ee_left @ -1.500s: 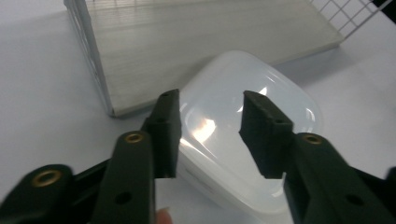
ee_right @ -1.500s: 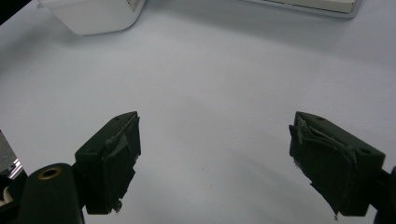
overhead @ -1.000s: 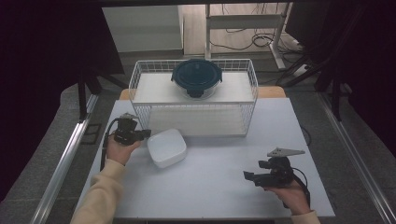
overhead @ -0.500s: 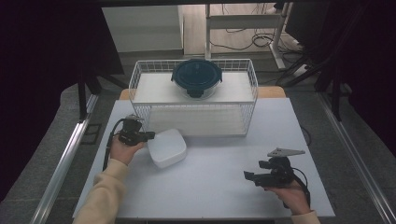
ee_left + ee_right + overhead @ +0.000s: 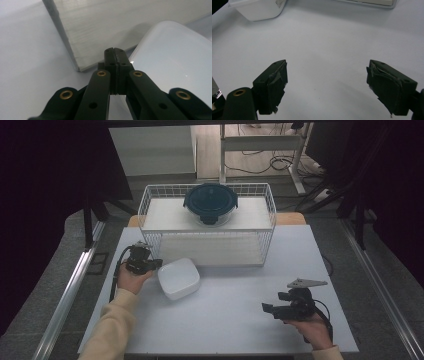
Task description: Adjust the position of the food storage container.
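A white square container (image 5: 178,277) rests on the white table (image 5: 230,330), left of centre. My left gripper (image 5: 157,264) lies just left of it, held by a hand in a cream sleeve. Its jaws are shut with nothing between them. In the left gripper view the shut tips (image 5: 114,50) sit close beside the container's rounded rim (image 5: 175,62); I cannot tell if they touch it. My right gripper (image 5: 266,309) rests low at the right front of the table with its jaws wide open. Between them in the right gripper view (image 5: 327,66) is bare table, and the container (image 5: 259,8) stands far off.
A white wire basket (image 5: 207,237) with two shelves stands at the back middle of the table. A dark teal lidded bowl (image 5: 210,202) sits on its upper shelf. The lower shelf's edge (image 5: 75,57) lies just beyond my left gripper. Dark floor and rails flank the table.
My left gripper has edged a little to the right, closer to the white container. The container and my right gripper have kept still.
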Demonstrator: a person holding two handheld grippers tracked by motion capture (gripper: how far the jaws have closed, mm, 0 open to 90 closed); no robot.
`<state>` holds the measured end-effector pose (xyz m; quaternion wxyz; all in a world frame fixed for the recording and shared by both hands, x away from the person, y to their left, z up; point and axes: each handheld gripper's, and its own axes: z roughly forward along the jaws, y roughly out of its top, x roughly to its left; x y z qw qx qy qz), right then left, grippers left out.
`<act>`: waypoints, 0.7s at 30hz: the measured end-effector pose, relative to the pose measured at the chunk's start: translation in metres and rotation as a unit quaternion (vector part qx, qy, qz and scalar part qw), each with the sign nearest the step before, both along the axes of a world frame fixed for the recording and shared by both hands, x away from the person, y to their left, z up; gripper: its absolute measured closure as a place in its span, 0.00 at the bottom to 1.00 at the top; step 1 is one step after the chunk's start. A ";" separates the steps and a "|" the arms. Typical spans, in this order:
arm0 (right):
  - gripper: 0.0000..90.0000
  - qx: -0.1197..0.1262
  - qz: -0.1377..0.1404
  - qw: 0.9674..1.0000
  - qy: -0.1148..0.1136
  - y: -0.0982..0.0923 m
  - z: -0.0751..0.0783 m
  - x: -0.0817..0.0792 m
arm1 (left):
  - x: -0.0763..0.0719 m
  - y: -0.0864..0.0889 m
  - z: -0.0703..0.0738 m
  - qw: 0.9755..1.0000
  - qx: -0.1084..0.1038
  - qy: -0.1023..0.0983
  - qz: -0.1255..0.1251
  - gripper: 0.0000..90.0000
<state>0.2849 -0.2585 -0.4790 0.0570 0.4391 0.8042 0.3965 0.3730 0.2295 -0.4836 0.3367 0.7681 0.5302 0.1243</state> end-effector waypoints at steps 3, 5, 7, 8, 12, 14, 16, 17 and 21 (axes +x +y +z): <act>0.18 -0.001 -0.002 1.000 0.001 0.000 -0.001 0.000 | 0.001 -0.003 -0.004 1.000 0.009 0.018 -0.024 1.00; 0.18 -0.002 -0.002 1.000 0.002 -0.001 -0.001 0.000 | -0.001 -0.008 -0.007 0.999 -0.001 0.029 -0.039 1.00; 0.18 0.001 -0.003 1.000 0.000 -0.002 0.001 0.000 | -0.004 -0.011 -0.008 0.998 -0.010 0.030 -0.046 1.00; 0.18 0.002 -0.004 1.000 -0.001 -0.002 0.001 0.000 | -0.006 -0.012 -0.008 0.998 -0.009 0.029 -0.049 1.00; 0.18 0.002 -0.006 1.000 -0.001 -0.004 0.001 0.000 | -0.009 -0.013 -0.008 0.998 -0.016 0.035 -0.054 1.00; 0.18 0.001 -0.006 1.000 0.001 -0.003 0.001 0.000 | -0.010 -0.014 -0.008 0.997 -0.020 0.039 -0.060 1.00; 0.18 0.001 -0.005 1.000 0.002 -0.002 0.001 0.000 | -0.011 -0.016 -0.008 0.997 -0.021 0.040 -0.068 1.00; 0.18 0.001 -0.004 1.000 0.002 -0.002 0.001 0.000 | -0.012 -0.017 -0.008 0.996 -0.024 0.041 -0.070 1.00; 0.18 0.000 -0.005 1.000 0.003 -0.002 0.000 0.000 | -0.014 -0.022 -0.008 0.994 -0.032 0.047 -0.089 1.00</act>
